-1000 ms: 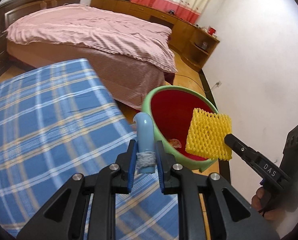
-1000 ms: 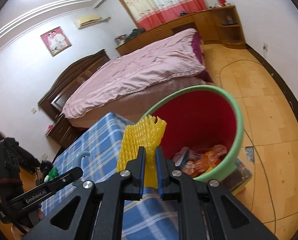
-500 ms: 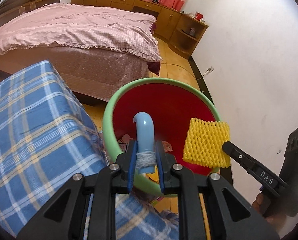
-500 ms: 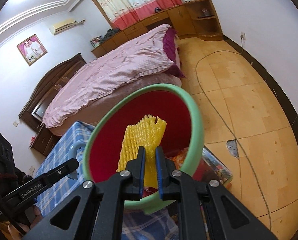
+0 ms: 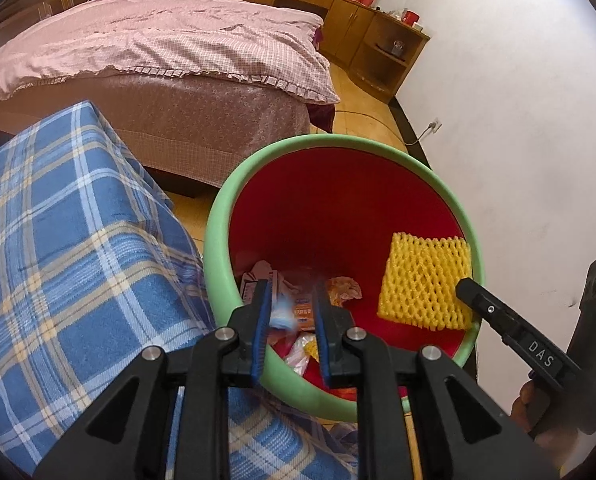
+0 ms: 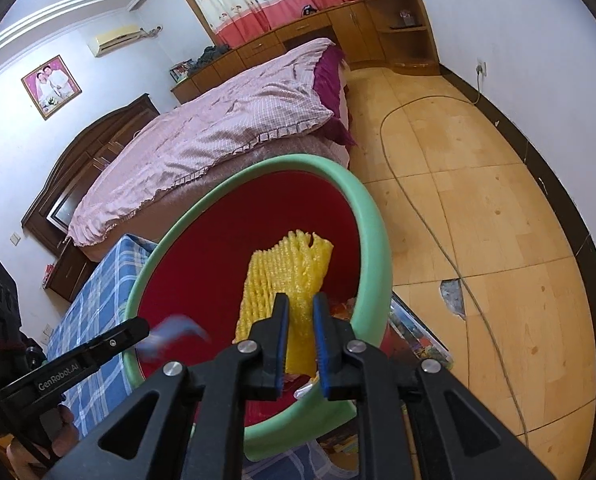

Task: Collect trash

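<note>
A green bin with a red inside (image 5: 298,148) (image 6: 374,216) stands on the floor beside the blue plaid cloth, with wrappers and crumpled trash (image 5: 340,288) at its bottom. My left gripper (image 5: 292,312) hangs over the bin's near rim with its jaws apart; a light-blue hook piece (image 5: 284,314) shows blurred between them, and blurred in the right wrist view (image 6: 174,330) just off the left fingertip. My right gripper (image 6: 298,312) is over the bin, its jaws slightly parted around a yellow foam net (image 6: 286,280) (image 5: 426,280).
A blue plaid cloth (image 5: 58,260) covers a surface at the left. A pink-covered bed (image 5: 158,52) stands beyond the bin. A white wall (image 5: 518,120) is close on the right. A cable (image 6: 438,240) runs over the wooden floor, and a flat printed package (image 6: 414,332) lies under the bin.
Both grippers moved from above the plaid cloth to over the bin. The left jaws have opened and the blue hook piece is loose and blurred. The right jaws have loosened on the yellow net.
</note>
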Motion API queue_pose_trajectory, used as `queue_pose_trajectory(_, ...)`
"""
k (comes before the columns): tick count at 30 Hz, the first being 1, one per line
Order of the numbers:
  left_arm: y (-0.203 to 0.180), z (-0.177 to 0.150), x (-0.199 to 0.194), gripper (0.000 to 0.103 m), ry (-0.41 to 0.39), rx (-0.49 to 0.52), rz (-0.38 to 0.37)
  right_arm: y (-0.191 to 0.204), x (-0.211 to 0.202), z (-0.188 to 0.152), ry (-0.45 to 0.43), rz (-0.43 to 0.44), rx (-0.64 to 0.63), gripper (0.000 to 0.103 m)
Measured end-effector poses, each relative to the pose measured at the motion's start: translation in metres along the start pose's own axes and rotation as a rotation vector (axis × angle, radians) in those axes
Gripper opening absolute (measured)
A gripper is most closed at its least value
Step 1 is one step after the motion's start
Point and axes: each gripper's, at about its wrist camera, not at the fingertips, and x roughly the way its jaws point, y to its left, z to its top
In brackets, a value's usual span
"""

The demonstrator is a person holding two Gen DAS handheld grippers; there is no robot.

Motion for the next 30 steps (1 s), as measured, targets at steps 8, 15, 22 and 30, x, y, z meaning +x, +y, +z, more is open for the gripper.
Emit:
queue_pose_trajectory(8, 0.004, -0.003, -0.025, 0.044, -0.055, -0.032, 0.035, 0.008, 0.005, -0.001, 0.025, 0.035, -0.033, 0.037)
queue_pose_trajectory(15, 0.02, -0.013, -0.055, 0.049, -0.094, -0.07, 0.108, 0.021, -0.003, -0.008, 0.017, 0.045, -0.049, 0.06)
queue_pose_trajectory(22, 0.038, -0.03, -0.09, 0.056, -0.134, -0.103, 0.18, 0.04, -0.014, -0.025, 0.026, 0.077, -0.06, 0.069)
queue_pose_trajectory(30, 0.059, -0.052, -0.123, 0.056, -0.16, -0.154, 0.226, 0.076, -0.041, -0.039, -0.011, 0.127, -0.114, 0.085)
